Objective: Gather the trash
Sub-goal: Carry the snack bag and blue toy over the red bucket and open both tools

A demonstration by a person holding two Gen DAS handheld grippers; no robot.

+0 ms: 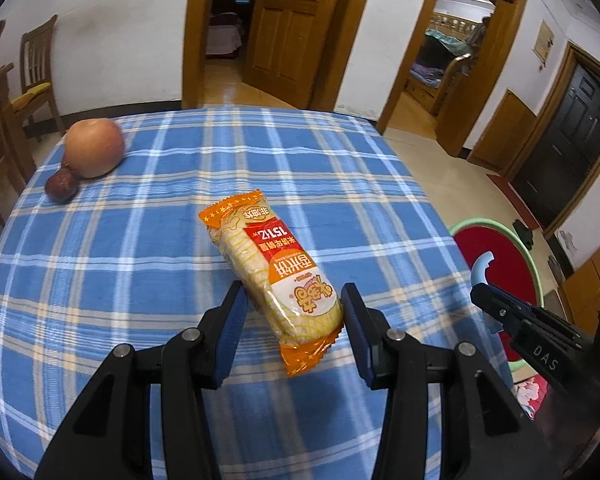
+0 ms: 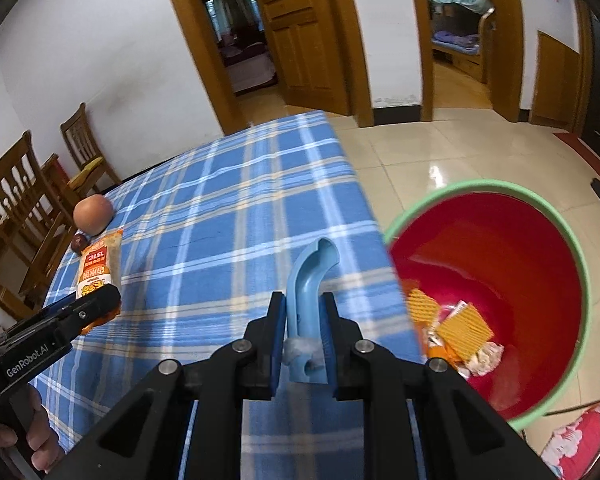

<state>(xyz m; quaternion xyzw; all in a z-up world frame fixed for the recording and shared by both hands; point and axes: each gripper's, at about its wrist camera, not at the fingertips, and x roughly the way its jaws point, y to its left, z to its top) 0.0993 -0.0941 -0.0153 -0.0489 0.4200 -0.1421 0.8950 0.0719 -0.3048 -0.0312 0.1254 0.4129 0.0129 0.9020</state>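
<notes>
A: Crinkled orange film with a clear middle; that is the snack pack, long and pillow-shaped, pale ridged crackers showing through; the left gripper has it between its blue ribbed pads, the right pad at its side, the left pad close beside it, so it looks gripped by its near end above the cloth.

B: And the cloth?

A: Woven blue plaid with white and cream lines, lying flat over the table; a smooth round apple sits at the far left corner, touching a small wrinkled dark-red fruit.

B: The right gripper?

A: Clamped tight on a light-blue plastic piece; hard, hollow, channel-shaped, curving over at the top; a bit of white fluff sticks near its lower end.

B: Where is the bin?

A: On the glossy tiled floor, just beside the table's right edge; the bin is a round red plastic tub with a pale green rim; inside lie orange waffle-patterned wrappers and crumpled white scraps.
</notes>
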